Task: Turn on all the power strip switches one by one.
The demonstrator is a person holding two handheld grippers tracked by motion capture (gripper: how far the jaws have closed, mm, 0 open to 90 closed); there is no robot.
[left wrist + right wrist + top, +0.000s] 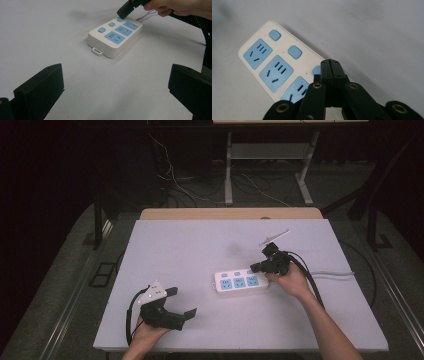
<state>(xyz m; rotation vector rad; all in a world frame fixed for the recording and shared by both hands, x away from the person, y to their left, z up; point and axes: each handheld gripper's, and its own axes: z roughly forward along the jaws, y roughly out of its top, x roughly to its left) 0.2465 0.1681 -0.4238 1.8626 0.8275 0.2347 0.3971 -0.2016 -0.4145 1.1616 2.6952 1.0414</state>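
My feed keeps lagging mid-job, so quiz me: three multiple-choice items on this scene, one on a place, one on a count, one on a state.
1. The right claw tip is at which switch of the power strip?
A. the one nearest the cable end
B. the middle one
C. the one farthest from the cable

2. How many blue sockets does the strip have?
A. two
B. three
C. four

3. The left claw is:
A. shut on the strip
B. shut, holding nothing
C. open, holding nothing

Answers: 1 A, its closed tip sits over the end switch by the cable. 2 B, three blue panels. 3 C, jaws wide apart above bare table.
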